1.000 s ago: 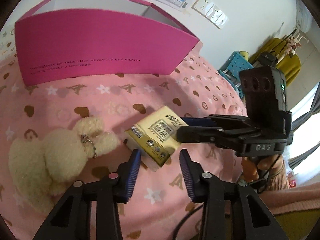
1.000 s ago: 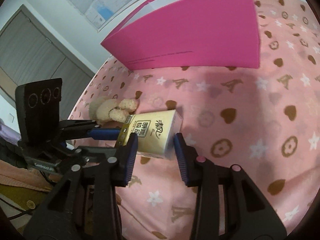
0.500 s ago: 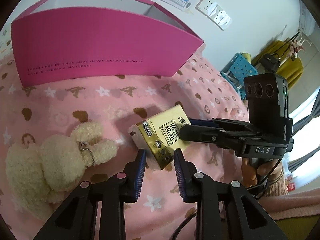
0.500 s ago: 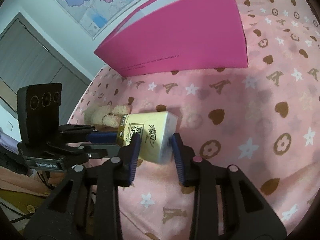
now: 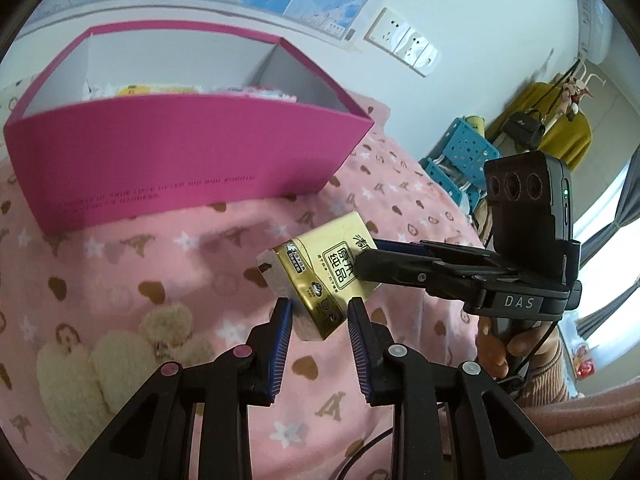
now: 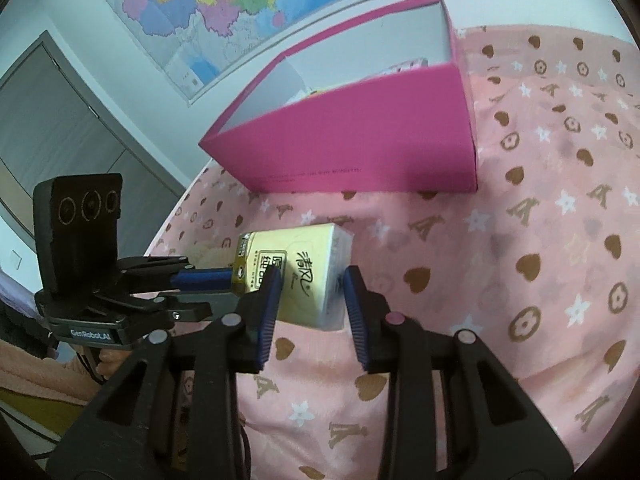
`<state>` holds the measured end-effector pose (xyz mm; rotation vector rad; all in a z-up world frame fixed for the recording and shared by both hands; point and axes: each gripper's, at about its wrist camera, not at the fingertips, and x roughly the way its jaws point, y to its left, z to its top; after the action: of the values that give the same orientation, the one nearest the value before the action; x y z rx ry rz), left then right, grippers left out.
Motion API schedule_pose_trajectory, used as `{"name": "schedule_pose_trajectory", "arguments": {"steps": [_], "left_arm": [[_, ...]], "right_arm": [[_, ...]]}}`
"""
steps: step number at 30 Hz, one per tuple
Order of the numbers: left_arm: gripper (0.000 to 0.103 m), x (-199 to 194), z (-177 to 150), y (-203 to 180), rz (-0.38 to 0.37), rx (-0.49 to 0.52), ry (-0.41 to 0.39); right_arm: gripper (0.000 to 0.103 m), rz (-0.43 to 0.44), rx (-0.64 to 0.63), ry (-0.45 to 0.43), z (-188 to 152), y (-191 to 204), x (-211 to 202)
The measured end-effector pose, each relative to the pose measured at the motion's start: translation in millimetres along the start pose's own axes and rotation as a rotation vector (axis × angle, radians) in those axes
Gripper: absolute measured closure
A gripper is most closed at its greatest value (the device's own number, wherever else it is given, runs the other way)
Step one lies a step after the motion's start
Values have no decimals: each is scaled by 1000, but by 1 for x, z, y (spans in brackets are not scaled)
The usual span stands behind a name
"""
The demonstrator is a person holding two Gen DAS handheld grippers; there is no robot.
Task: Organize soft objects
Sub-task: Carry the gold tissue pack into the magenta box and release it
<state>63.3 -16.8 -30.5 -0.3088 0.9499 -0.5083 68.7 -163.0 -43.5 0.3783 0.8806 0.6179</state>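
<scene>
A yellow tissue pack (image 5: 325, 276) hangs in the air above the pink bedspread, held from two sides. My left gripper (image 5: 319, 312) is shut on its near end. My right gripper (image 6: 309, 283) is shut on its other end (image 6: 298, 274). Each gripper shows in the other's view: the right one (image 5: 404, 258), the left one (image 6: 208, 278). A pink open box (image 5: 168, 164) stands behind the pack and holds several items; it also shows in the right wrist view (image 6: 360, 148). A cream plush toy (image 5: 116, 364) lies on the bed, below and left of the pack.
The bedspread (image 6: 540, 280) is pink with brown hearts and stars. A wall with sockets (image 5: 402, 46) and a map (image 6: 208, 0) rises behind the box. A blue crate (image 5: 460, 152) stands off the bed's right side. A grey door (image 6: 44, 128) is at the left.
Both grippers have closed on the tissue pack and lifted it off the bed, toward the pink box. The box's inside has come into view. The plush toy has stayed put.
</scene>
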Motion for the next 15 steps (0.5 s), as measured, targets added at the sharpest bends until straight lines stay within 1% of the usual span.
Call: {"name": "schedule_pose_trajectory", "arguments": {"steps": [15], "left_arm": [[75, -10, 18, -10, 17, 60, -46]], "right_arm": [[67, -13, -17, -54, 17, 2, -14]]}}
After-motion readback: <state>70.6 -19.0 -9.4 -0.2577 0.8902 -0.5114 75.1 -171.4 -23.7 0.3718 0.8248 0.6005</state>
